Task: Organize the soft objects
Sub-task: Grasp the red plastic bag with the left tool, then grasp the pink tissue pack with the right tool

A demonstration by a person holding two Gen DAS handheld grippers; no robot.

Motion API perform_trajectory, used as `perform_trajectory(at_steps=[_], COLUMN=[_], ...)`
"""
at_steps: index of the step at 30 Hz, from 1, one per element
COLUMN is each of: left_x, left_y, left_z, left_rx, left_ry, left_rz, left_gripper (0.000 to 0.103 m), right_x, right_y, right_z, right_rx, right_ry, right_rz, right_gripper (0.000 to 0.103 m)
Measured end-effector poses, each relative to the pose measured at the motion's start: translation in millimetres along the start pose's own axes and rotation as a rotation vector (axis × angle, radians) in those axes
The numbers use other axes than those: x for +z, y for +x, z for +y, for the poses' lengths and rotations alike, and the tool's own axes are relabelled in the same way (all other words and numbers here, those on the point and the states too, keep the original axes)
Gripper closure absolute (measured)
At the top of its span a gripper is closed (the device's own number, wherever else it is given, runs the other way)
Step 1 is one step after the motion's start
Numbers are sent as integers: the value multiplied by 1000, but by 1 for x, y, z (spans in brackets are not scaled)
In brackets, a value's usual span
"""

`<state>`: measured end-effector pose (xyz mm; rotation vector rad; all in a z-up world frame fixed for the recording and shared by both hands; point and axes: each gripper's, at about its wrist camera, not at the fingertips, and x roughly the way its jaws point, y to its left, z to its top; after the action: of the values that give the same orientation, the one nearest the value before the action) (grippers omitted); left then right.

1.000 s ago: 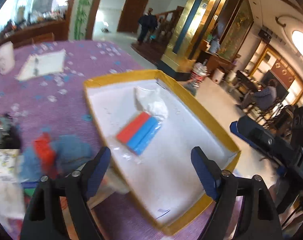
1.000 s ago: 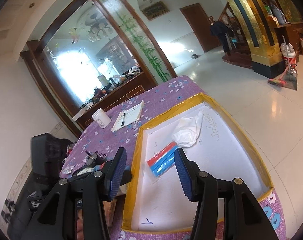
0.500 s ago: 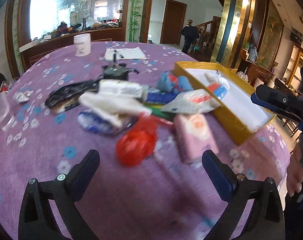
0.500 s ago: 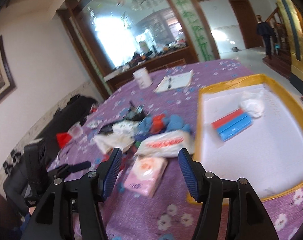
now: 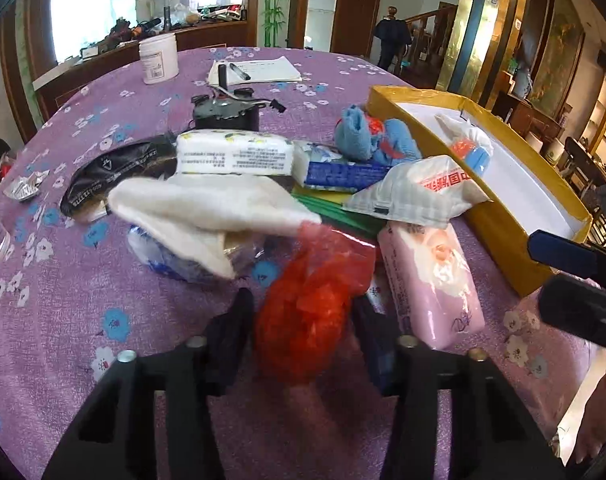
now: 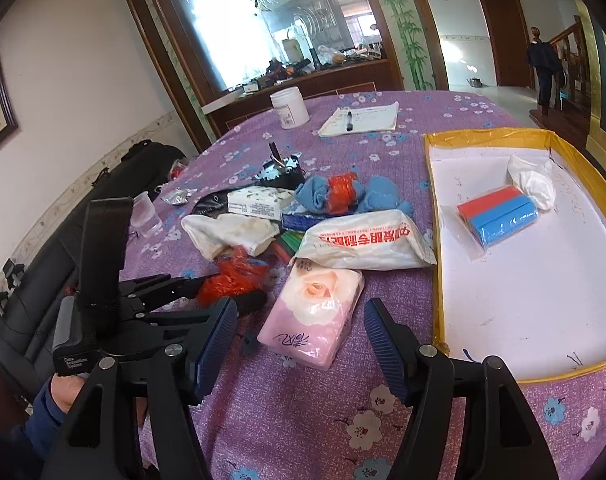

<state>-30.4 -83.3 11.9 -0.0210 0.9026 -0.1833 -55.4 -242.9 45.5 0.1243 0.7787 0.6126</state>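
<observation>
Rough count of what's on the purple flowered tablecloth [image 6: 303, 420]: one yellow-rimmed tray [image 6: 433, 208], with one red-and-blue block pack [image 6: 499, 216] and one white bag [image 6: 533, 182] in it. In the pile, middle of the frame: two red plastic bags [image 5: 303, 308] [image 6: 341, 192], three tissue packs (pink rose [image 6: 315, 312], flower-print [image 5: 235, 154], blue-and-white [image 5: 339, 168]), one white cloth [image 5: 207, 204], one blue cloth [image 6: 379, 194], one white red-lettered pouch [image 6: 367, 238]. Further back, one white jar [image 6: 289, 108], one notepad [image 6: 361, 120], one pen [image 6: 349, 118]. One clear cup [image 6: 145, 214] at left.

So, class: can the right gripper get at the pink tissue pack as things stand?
Probably yes. The right gripper is open, the pink tissue pack lies just ahead of it on the table, nothing rests on top, and the left gripper is off to one side.
</observation>
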Motion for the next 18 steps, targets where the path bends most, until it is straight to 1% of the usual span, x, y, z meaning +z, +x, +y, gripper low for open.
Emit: perform_trajectory(at_steps=[1, 2, 5, 7, 9, 12, 13, 15, 16, 17, 18], left_x=[-2, -3, -14, -23, -30, -32, -31, -31, -32, -33, -33], left_y=[1, 0, -13, -24, -30, -27, -28, -29, -30, -30, -31], left_z=[2, 5, 15, 21, 29, 38, 39, 38, 37, 36, 36], left_rx=[-27, -34, -37, -13, 16, -4, -9, -13, -12, -12, -17], left_ry=[-15, -26, -50, -51, -64, -98, -99, -91, -88, -84, -80], left_rz=[11, 8, -23, -54, -73, -68, -70, -83, -88, -90, -93], left_gripper=[73, 73, 73, 73, 73, 73, 73, 73, 73, 73, 73], right_x=[0, 0, 1, 1, 1, 2, 3, 3, 2, 1, 0], right_y=[2, 5, 15, 24, 34, 52, 59, 67, 73, 74, 74], right_z=[1, 3, 10, 16, 21, 25, 25, 24, 23, 22, 22], right_rx=[-2, -6, -26, -42, -74, -134, -156, -170, -180, -185, -194], right_ry=[0, -1, -18, -36, -50, -50, -47, -37, -42, -43, -49], right_rz=[7, 15, 50, 74, 100, 145, 158, 164, 173, 169, 163], right_gripper=[32, 32, 29, 26, 22, 21, 21, 21, 23, 37, 41])
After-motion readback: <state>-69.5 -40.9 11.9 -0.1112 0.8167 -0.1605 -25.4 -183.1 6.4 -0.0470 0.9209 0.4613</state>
